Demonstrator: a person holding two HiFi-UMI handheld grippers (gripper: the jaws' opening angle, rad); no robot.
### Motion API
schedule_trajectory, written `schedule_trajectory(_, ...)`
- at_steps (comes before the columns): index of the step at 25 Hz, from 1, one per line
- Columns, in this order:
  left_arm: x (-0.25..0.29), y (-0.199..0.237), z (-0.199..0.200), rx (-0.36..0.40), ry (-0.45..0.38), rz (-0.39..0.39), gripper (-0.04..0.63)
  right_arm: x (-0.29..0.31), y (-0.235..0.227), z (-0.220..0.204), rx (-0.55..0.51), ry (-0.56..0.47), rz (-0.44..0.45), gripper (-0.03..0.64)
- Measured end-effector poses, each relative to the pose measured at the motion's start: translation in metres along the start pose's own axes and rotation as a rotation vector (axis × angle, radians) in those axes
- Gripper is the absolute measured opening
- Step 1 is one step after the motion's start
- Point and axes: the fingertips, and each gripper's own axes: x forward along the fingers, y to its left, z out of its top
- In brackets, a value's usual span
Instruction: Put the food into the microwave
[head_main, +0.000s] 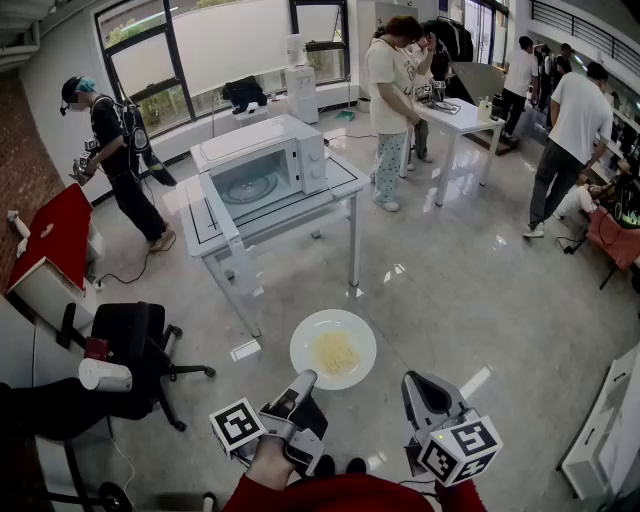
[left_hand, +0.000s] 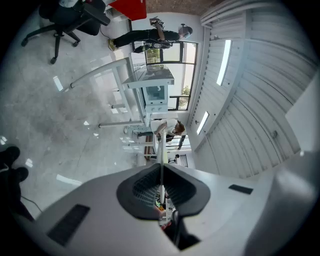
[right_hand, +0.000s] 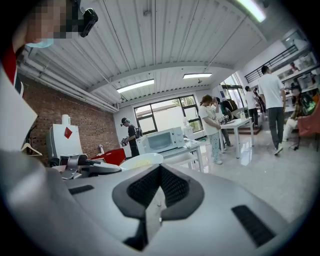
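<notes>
Jaws of the left hand-held gripper (head_main: 303, 380) are pinching the near rim of the white plate (head_main: 305, 345), almost fully closed on it, and are holding it with the yellow food (head_main: 335, 352) above the floor (head_main: 450, 290), well apart from the open microwave (head_main: 262, 160) on the desk (head_main: 345, 180). The right hand-held gripper (head_main: 418, 385) is hovering beside, its jaws together and gripping nothing.

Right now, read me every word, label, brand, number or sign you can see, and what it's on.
No words or numbers can be read.
Left cube: black-and-white square marker, a pattern, not text.
Right cube: same kind of marker.
White panel by the brick wall: a red diamond, no lettering.
Microwave: any print on it is too small to read.
</notes>
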Motion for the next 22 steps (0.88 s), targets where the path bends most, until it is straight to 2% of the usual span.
schedule_trajectory(14, 0.016, 0.000, -0.012, 0.002, -0.012, 0.009, 0.025, -0.004, -0.019, 0.002, 0.016, -0.011, 0.012, 0.014)
schedule_trajectory(22, 0.030, -0.011, 0.000, 0.015, -0.072, 0.007, 0.025, -0.006, -0.031, -0.001, 0.030, 0.023, 0.027, 0.014)
